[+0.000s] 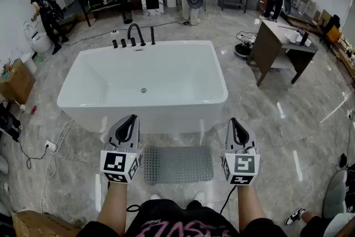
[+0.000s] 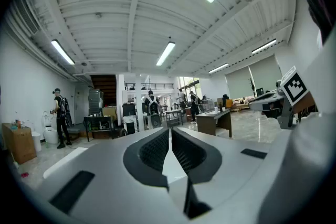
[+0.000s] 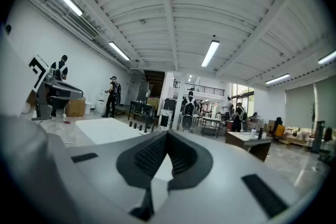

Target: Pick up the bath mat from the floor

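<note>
Both mine clenched, empty: left gripper [image 1: 132, 119], right gripper [image 1: 233, 122], level, high above floor. Grey studded rectangular rubber bath mat [image 1: 178, 164] flat on marble floor [image 1: 288, 136], just before white bathtub [image 1: 143, 86]. Best, I judge: open jaws, tip down, pinch near edge, peel up.

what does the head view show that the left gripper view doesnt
Only the head view: the grey bath mat, lying flat on the floor in front of the white bathtub. Only the left gripper view: the ceiling strip lights and, close up, the left claw with its jaws closed on nothing. Both: the wooden desk and the person in black standing off to the left.
</note>
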`<state>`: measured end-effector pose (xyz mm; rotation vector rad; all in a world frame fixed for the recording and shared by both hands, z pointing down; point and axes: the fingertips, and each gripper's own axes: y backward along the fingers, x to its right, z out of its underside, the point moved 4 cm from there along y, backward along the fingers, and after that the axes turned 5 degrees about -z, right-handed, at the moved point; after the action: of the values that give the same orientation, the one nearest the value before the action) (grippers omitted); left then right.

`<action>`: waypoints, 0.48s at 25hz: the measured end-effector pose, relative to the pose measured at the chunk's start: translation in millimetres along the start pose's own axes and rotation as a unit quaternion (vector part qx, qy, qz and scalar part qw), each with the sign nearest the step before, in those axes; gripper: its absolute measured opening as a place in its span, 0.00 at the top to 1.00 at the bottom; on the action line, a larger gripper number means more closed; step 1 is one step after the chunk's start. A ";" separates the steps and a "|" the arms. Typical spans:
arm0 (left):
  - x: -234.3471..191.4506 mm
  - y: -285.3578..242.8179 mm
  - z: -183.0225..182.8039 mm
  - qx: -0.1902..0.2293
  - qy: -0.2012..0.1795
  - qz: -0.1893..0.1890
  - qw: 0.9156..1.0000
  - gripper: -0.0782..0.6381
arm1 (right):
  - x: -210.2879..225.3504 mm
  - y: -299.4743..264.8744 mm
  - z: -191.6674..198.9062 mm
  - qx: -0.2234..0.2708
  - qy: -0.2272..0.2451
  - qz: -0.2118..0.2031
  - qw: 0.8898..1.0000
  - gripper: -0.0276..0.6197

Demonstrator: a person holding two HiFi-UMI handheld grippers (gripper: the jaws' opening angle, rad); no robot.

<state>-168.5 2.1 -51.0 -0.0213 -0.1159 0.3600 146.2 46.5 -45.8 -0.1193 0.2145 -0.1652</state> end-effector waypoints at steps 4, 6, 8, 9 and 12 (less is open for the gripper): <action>-2.8 7.9 3.3 0.003 0.000 -0.006 1.000 0.86 | -4.0 5.1 4.0 0.000 0.001 0.002 1.000 0.92; -2.8 10.2 2.7 0.004 -0.001 -0.008 1.000 0.86 | -3.3 6.4 3.7 0.001 0.001 0.001 1.000 0.92; -3.6 11.7 1.8 0.004 -0.003 -0.012 1.000 0.86 | -2.6 6.4 3.1 0.002 0.001 0.000 1.000 0.92; -4.1 12.4 0.9 0.005 -0.003 -0.014 1.000 0.86 | -2.3 6.2 2.6 0.003 0.001 -0.001 1.000 0.92; -5.1 14.8 -2.1 0.008 -0.003 -0.019 1.000 0.86 | -2.5 6.2 0.2 0.007 0.001 -0.005 1.000 0.92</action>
<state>-178.2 14.1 -54.2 -0.0015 -0.1195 0.3234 144.7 53.0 -46.0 -0.1065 0.2151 -0.1766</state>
